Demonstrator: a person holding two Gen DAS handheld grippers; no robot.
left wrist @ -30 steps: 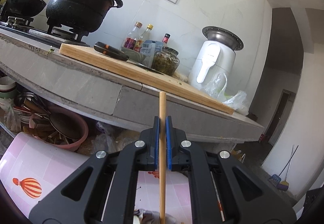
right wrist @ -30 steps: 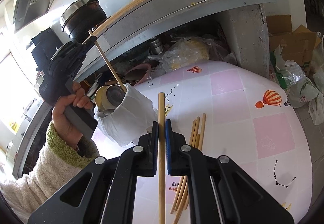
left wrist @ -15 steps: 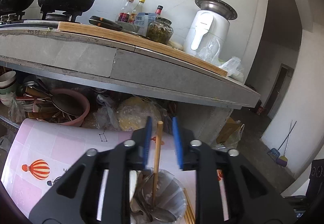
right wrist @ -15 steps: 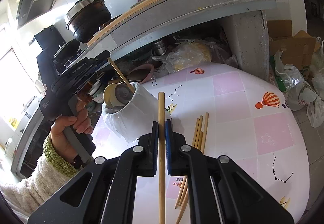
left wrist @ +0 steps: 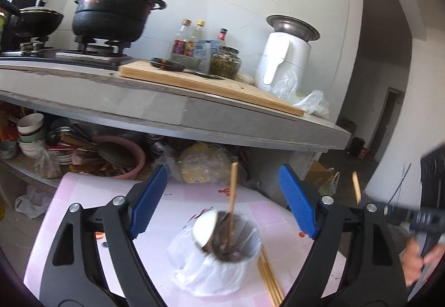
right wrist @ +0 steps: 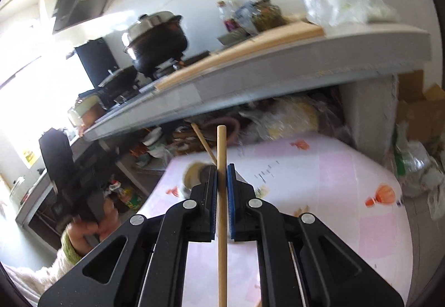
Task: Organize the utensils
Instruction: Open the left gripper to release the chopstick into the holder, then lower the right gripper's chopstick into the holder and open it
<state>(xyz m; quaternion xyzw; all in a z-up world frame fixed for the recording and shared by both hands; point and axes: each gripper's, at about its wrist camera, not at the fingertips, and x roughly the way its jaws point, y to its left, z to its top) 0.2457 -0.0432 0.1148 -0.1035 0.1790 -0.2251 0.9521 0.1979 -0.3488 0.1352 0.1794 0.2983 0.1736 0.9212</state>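
Right hand-held gripper (right wrist: pixel 221 184) clamps smooth round wooden chopstick (right wrist: pixel 221 223).

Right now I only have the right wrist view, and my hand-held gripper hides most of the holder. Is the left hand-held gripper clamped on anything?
Observer: No. The left hand-held gripper is opening; a chopstick stands between its jaws, untouched, leaning in the holder.
Operator: Anything else in the holder?
Observer: A white spoon, against its left rim.
Operator: More chopsticks lying loose?
Observer: Yes, a bundle lies just right of the holder.
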